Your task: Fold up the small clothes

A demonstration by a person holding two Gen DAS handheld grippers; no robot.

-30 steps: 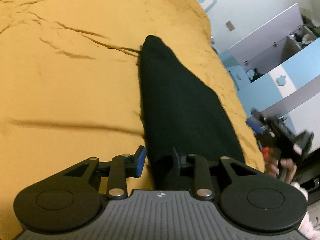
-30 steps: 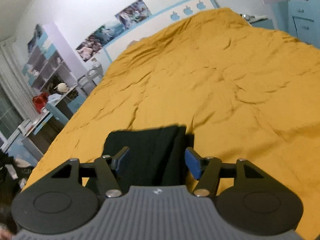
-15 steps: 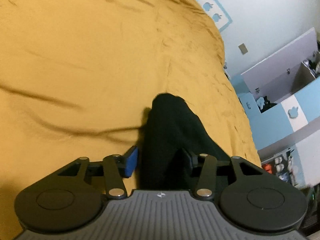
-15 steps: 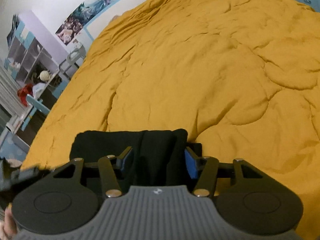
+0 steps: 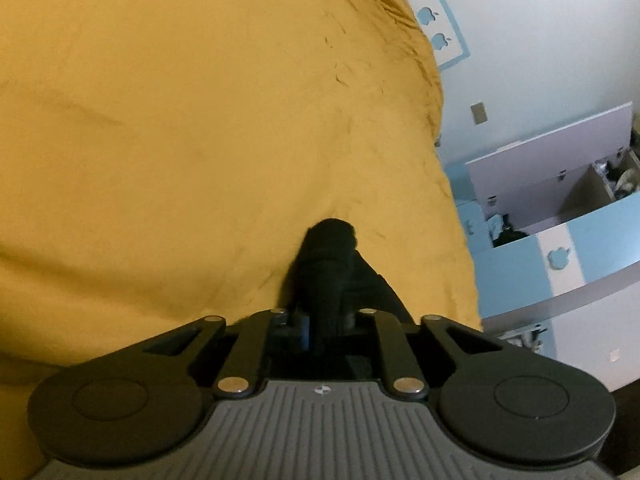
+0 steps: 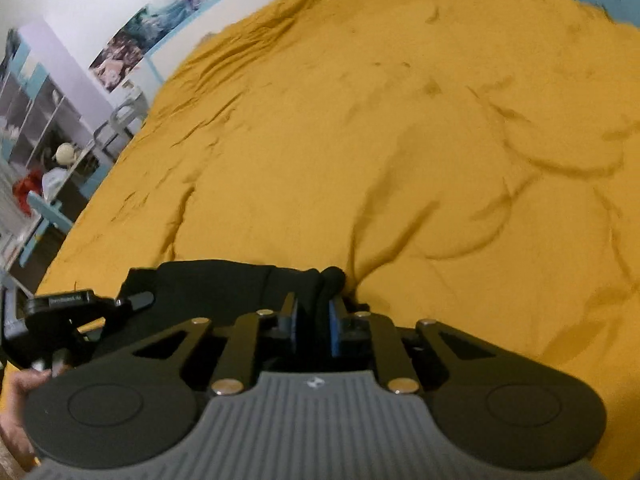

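Cloth is what you have in both grips: one black garment (image 5: 328, 268), soft, limp and light by the look of it, lying at the near edge of the yellow bedspread (image 5: 180, 140). Your left gripper (image 5: 326, 322) has just been closing and now pinches a bunched fold; your right gripper (image 6: 314, 320) has likewise just closed on the opposite end, fabric squeezed between its blue pads (image 6: 334, 330). Expect sagging and slipping, so hold edges or corners, never the middle. Count: one garment, two grippers, one bedspread.
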